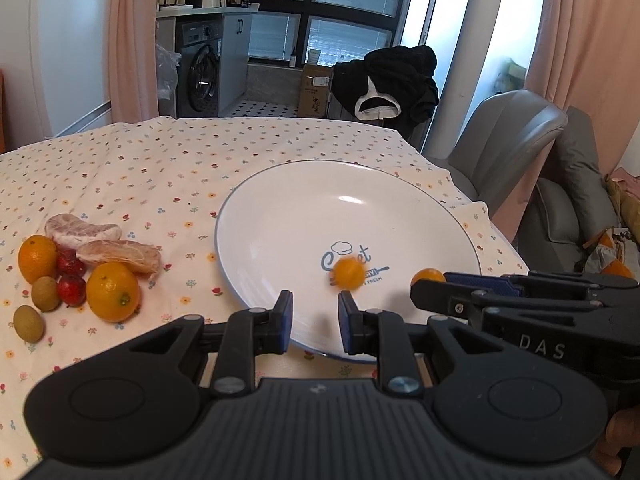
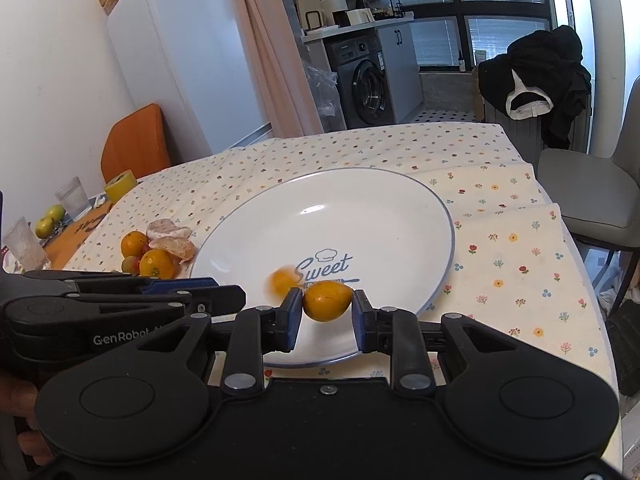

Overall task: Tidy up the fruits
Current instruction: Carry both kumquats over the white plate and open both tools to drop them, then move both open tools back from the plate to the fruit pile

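orange kumquat [image 2: 327, 301] between right tool [image 2: 326, 310] pads, over plate [image 2: 400, 216] rim.

My plate [image 2: 400, 216] is glossy white ceramic with a blue rim. Under it lies matt, creased floral cloth [image 2: 512, 248]. My right gripper [image 2: 326, 312] is matt black plastic.

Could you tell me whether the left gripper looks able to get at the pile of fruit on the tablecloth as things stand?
Probably yes. The left gripper is open and empty over the plate's near rim, and the fruit pile lies to its left on bare cloth, with nothing standing between.
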`<state>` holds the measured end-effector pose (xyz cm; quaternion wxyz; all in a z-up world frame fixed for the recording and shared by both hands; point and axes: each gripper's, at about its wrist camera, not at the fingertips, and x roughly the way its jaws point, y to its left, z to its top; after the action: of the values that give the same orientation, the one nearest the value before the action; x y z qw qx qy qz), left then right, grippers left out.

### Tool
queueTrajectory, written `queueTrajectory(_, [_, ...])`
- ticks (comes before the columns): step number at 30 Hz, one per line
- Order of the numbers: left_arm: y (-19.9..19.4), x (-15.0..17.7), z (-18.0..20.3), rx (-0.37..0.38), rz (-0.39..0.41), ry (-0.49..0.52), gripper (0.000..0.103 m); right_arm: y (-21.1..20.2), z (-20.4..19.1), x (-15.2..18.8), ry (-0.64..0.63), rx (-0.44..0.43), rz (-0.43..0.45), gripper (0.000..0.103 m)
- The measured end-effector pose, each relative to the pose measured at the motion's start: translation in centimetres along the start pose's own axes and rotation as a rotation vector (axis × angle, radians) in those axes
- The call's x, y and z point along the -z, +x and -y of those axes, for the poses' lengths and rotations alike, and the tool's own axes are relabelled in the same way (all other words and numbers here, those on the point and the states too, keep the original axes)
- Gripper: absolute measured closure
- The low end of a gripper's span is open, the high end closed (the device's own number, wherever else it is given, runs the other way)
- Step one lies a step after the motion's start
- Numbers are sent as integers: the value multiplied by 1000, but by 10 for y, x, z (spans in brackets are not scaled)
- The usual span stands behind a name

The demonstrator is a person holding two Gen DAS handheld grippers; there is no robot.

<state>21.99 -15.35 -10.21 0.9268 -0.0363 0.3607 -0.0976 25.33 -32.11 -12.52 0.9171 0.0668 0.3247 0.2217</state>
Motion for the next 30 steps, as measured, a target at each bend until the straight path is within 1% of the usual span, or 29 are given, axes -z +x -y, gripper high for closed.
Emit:
queueTrajectory(3, [-4,-1,-2,3,7,-2,79,0,-5,2,-28,34,0,73])
queueTrajectory(6, [-11,-1,-7,5,19,-13,77,-2,-7,2,-28,30,1,72])
queueTrajectory(10, [-20,-2,-17,-10,24,-40,75,-3,-10,0,-27,44,7,68])
queueTrajectory(11, [-22,-2,-20,-14,28,-48,73,-4,-11,0,-25,48,8,62])
queueTrajectory(12, [-25,-1,-24,-19,34,-57,71,-4,-13,-1,-25,55,12,54])
queueTrajectory(13, [-28,-1,-27,-21,41,-67,66,-6,-15,-1,-29,62,19,50])
queueTrajectory(14, [-31,0,-31,-25,49,-76,61,-7,-17,-1,-36,68,28,43])
queueTrajectory(15, [-33,0,-34,-33,55,-84,58,-8,-20,-2,-45,73,33,37])
queueTrajectory(16, [-36,0,-36,-45,62,-90,51,-8,-23,-2,-53,78,35,35])
queueTrajectory(17, [-40,0,-39,-59,73,-91,45,-9,-25,-3,-56,84,36,30])
queueTrajectory(18, [-43,1,-42,-73,86,-90,42,-9,-27,-3,-55,88,38,24])
queueTrajectory(20, [-51,1,-47,-107,109,-93,31,-9,-30,-4,-51,92,44,19])
queueTrajectory(23, [-61,2,-55,-149,136,-104,23,-8,-36,-5,-51,104,55,12])
queueTrajectory(27, [-71,4,-68,-185,145,-128,21,-9,-43,-3,-43,103,78,5])
queueTrajectory(30, [-78,8,-77,-224,155,-135,21,-9,-50,-3,-51,102,90,2])
